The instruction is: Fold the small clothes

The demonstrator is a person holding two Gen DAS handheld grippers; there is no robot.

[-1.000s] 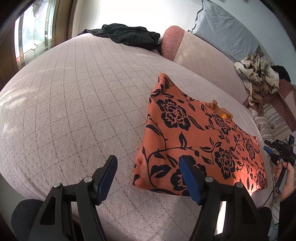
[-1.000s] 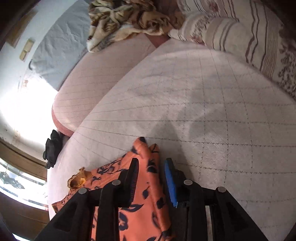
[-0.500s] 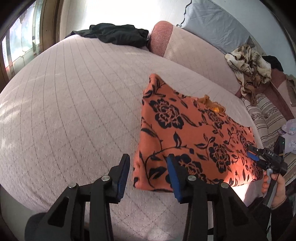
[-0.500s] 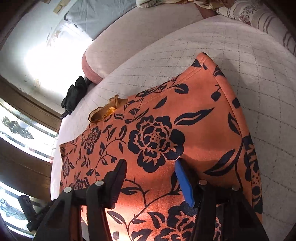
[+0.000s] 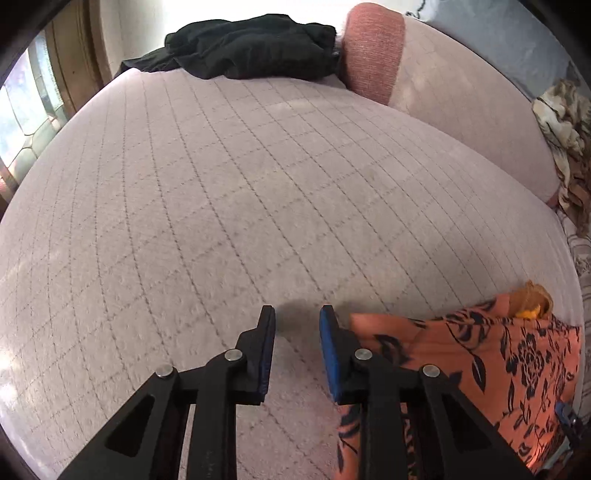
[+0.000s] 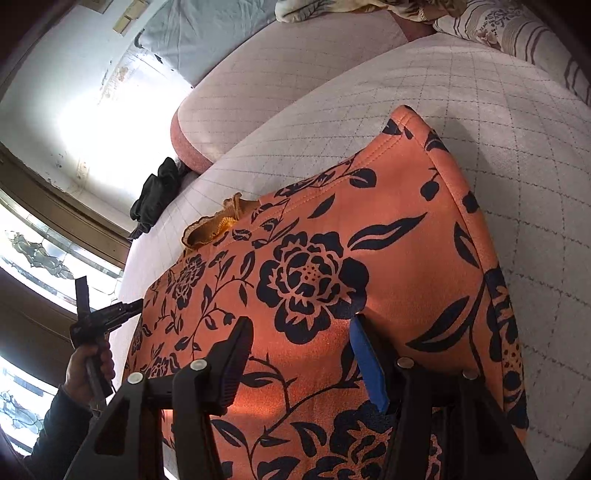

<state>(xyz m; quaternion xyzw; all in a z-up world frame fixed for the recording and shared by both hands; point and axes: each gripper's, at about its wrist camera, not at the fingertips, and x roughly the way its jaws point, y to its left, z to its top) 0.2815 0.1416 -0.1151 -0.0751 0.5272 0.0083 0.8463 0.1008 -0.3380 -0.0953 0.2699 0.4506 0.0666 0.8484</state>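
Orange floral garment spread flat on the quilted bed, black rose print facing up, a frilled yellow-orange collar poking out at its far edge. Right tool poised over the garment's near part, released, jaws standing apart with cloth showing beneath the gap but neither pad seen pressing on it; widened within the last second and now steady. Left tool off the garment's left edge, over bare quilt, jaws just narrowed to a slim gap with nothing between them but bedspread; the blue pad on the garment's side sits just beside the cloth's corner, touching or not cannot be told from the left wrist view. Same left tool seen from the right wrist view at the garment's left side, gripped by a hand in a dark sleeve. Beyond the garment, well apart at the far corner of the bed: a crumpled black garment lying against a pink bolster. Farther along from the bolster, past the garment's far edge: a rumpled cream-and-brown patterned cloth and striped pillows.
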